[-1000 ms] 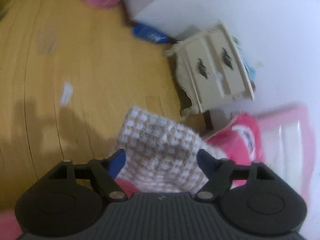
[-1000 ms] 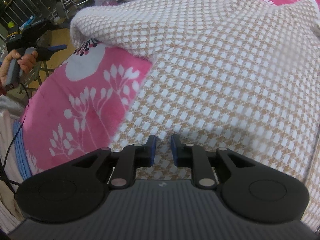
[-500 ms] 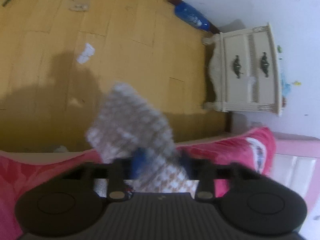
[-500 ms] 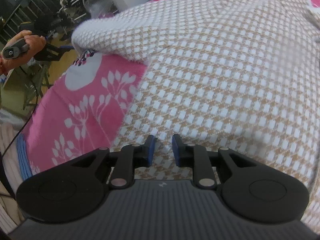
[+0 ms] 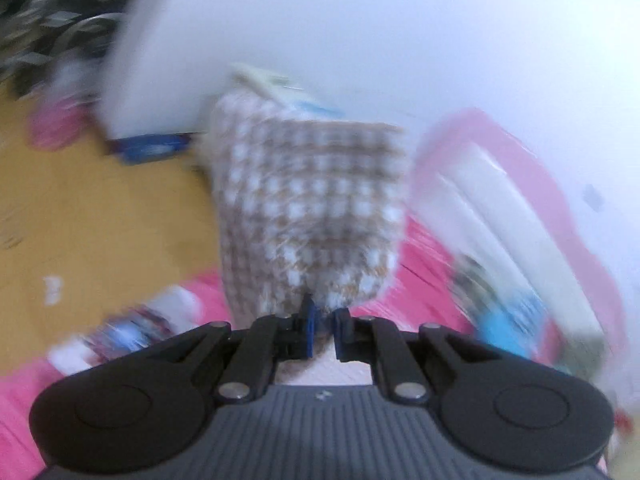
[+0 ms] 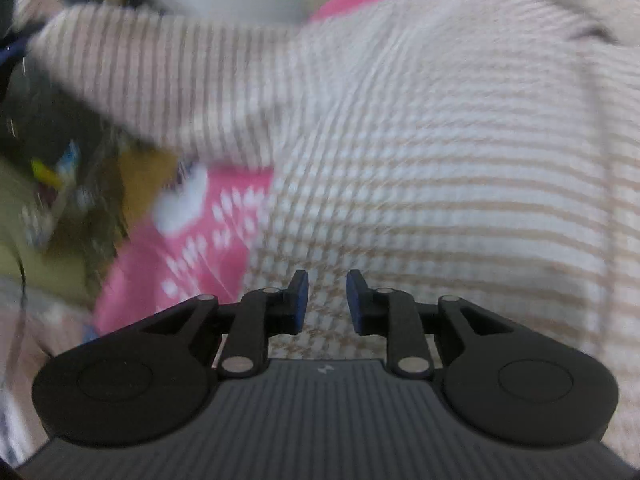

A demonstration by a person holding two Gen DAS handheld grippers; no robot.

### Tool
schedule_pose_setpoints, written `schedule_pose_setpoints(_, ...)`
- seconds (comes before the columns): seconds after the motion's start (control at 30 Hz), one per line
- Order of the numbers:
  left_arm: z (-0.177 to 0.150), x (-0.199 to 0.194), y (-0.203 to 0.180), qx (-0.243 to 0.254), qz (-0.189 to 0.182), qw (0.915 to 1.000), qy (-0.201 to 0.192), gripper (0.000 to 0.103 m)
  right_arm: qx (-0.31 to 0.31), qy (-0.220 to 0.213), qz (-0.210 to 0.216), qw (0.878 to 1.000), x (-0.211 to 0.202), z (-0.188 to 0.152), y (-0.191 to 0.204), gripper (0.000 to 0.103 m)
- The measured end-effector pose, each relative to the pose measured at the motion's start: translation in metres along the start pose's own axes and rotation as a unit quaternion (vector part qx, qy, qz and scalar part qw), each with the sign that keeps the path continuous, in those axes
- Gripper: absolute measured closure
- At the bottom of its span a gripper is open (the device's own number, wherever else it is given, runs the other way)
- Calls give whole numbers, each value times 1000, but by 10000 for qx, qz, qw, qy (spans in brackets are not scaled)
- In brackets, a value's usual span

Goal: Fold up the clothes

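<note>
The checked sweater lies spread on the pink blanket. Its sleeve is pinched and lifted by the left gripper, bare floor alongside. The right gripper is clamped on the hem.

Pink floral bedspread w/ checked sweater on it.

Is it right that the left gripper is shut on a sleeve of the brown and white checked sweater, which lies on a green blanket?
Not quite. The blanket is pink with a white pattern, not green; the right wrist view shows it under the sweater. The rest holds: in the left wrist view the left gripper is shut on the sleeve.
</note>
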State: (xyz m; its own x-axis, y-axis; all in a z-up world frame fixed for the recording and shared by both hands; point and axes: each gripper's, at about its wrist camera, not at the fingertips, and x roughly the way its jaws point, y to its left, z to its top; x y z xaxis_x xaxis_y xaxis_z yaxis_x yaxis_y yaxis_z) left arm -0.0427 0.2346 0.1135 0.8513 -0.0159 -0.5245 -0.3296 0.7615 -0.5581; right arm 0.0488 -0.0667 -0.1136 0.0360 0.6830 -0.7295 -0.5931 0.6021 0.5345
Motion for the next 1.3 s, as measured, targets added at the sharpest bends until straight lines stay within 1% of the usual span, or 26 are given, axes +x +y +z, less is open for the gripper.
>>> schedule_pose_setpoints(0.07,-47,-8,-37,346,-231,9988,264,91,384,-384,137,9984,-38,-5,-16,82)
schedule_pose_setpoints(0.1,-75,-7,-51,429,-296,9974,489,90,536,-561,152,9969,-60,-11,-25,82)
schedule_pose_setpoints(0.13,-102,-5,-60,499,-327,9955,738,87,685,-735,163,9948,-81,-18,-35,81)
schedule_pose_setpoints(0.17,-126,-2,-65,625,-326,9926,989,78,798,-879,114,9929,-101,-25,-45,81)
schedule_pose_setpoints(0.2,-155,1,-67,798,-258,9882,1279,74,870,-964,65,9915,-116,-32,-54,79)
schedule_pose_setpoints(0.23,-179,3,-67,936,-179,9839,1513,64,935,-1020,-33,9904,-132,-41,-65,78)
schedule_pose_setpoints(0.27,-201,4,-65,1032,-80,9799,1705,61,987,-1021,-166,9897,-142,-50,-74,78)
schedule_pose_setpoints(0.3,-220,-1,-59,1088,32,9759,1889,61,1038,-1020,-297,9889,-152,-58,-83,77)
schedule_pose_setpoints(0.37,-239,-8,-48,1063,185,9704,2161,61,1126,-929,-510,9880,-166,-76,-99,76)
schedule_pose_setpoints(0.4,-242,-11,-44,1000,260,9697,2213,61,1183,-880,-605,9872,-171,-83,-105,76)
schedule_pose_setpoints(0.47,-236,-16,-34,902,387,9712,2169,58,1304,-834,-592,9862,-179,-99,-111,76)
schedule_pose_setpoints(0.53,-226,-12,-28,923,468,9737,2030,52,1519,-811,-474,9839,-185,-110,-114,75)
schedule_pose_setpoints(0.6,-210,4,-25,1001,496,9754,1899,51,1832,-844,-238,9791,-190,-117,-117,75)
schedule_pose_setpoints(0.63,-206,14,-25,1080,449,9752,1877,47,1951,-881,-128,9767,-190,-117,-118,74)
schedule_pose_setpoints(0.67,-201,22,-26,1161,392,9735,1931,42,1973,-928,-72,9759,-190,-116,-116,73)
schedule_pose_setpoints(0.73,-194,38,-30,1146,374,9679,2203,42,1973,-1028,-19,9749,-188,-110,-117,67)
schedule_pose_setpoints(0.8,-193,48,-26,785,392,9688,2317,42,1922,-1124,-84,9749,-182,-95,-121,59)
schedule_pose_setpoints(0.87,-198,54,-16,360,311,9685,2443,42,1891,-1213,-115,9744,-174,-77,-128,54)
schedule_pose_setpoints(0.93,-206,58,-6,48,316,9669,2530,42,1987,-1134,-132,9734,-160,-60,-138,46)
schedule_pose_setpoints(1.0,-213,61,5,-198,386,9640,2622,42,2030,-949,-126,9745,-141,-45,-146,46)
schedule_pose_setpoints(1.07,-217,63,18,-434,528,9601,2714,43,1928,-695,-143,9787,-122,-33,-150,46)
schedule_pose_setpoints(1.1,-217,63,25,-567,588,9580,2749,43,1841,-571,-121,9812,-114,-28,-150,47)
schedule_pose_setpoints(1.17,-215,61,41,-856,661,9544,2781,44,1529,-481,-90,9870,-108,-23,-143,72)
schedule_pose_setpoints(1.2,-213,57,48,-1020,647,9535,2760,44,1285,-530,-15,9903,-114,-23,-134,86)
schedule_pose_setpoints(1.27,-206,50,62,-1318,536,9523,2700,44,671,-675,215,9952,-127,-25,-112,90)
schedule_pose_setpoints(1.3,-203,46,68,-1427,480,9520,2664,44,189,-726,383,9964,-136,-30,-93,90)
